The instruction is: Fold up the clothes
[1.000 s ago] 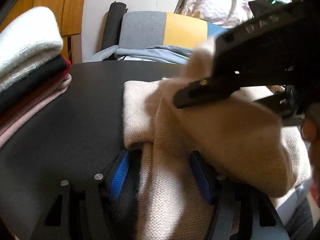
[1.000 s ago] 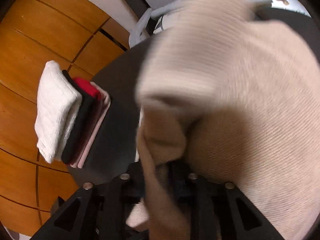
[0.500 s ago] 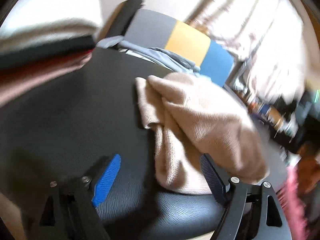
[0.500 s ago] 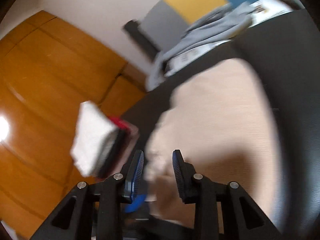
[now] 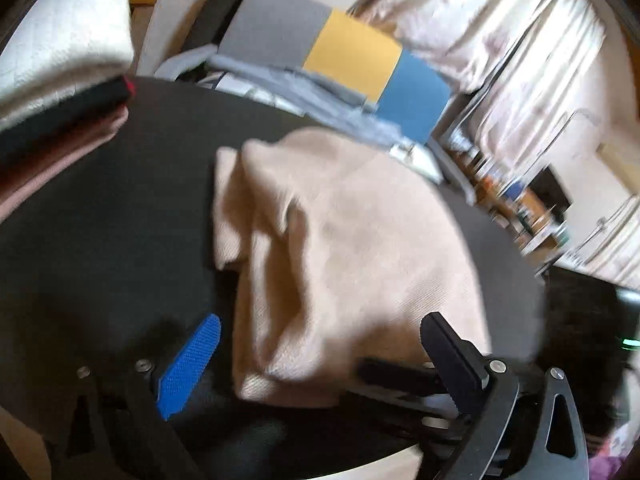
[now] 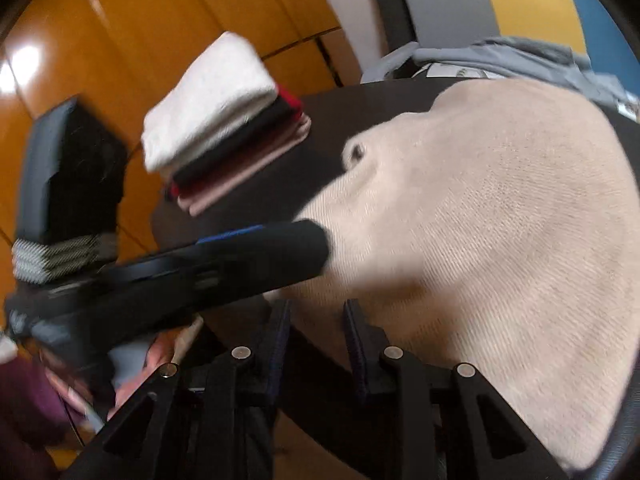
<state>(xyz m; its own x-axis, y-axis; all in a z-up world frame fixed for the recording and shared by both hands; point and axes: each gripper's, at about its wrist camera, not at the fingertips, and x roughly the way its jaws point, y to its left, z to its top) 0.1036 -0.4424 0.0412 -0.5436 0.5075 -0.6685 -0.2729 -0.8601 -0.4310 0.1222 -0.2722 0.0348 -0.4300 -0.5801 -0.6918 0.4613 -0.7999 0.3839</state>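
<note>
The beige knit sweater (image 5: pixel 344 240) is lying bunched and partly folded on the black round table (image 5: pixel 104 240), filling the middle of the tabletop. The left gripper (image 5: pixel 316 356) is hanging over the near end of the garment with its jaws opening to a wide spread; the blue-padded finger (image 5: pixel 188 364) is standing clear of the cloth on its left side and the black finger (image 5: pixel 452 356) is standing at its right edge, so the knit lies between them without either pad pressing on it.

In the right wrist view the right gripper (image 6: pixel 316 344) is sitting at the near edge of the same sweater (image 6: pixel 500 248). Its jaws are standing narrowly apart and closing slightly; no cloth is showing in the gap between them, and the knit is lying just beyond and to the right of the fingertips. One finger of the left gripper (image 6: pixel 256 256) is crossing this view from the left, blurred, its tip at the sweater's edge.

A stack of folded clothes (image 6: pixel 224 120), white on top with black, red and pink layers beneath, is sitting at the far left edge of the table, well apart from the sweater. Behind the table a chair with grey, yellow and blue panels (image 5: pixel 344 56) is carrying a grey-blue garment (image 5: pixel 320 92). A pale curtain (image 5: pixel 520 40) is hanging at the right, and orange wood panelling (image 6: pixel 120 40) is covering the wall at the left.
</note>
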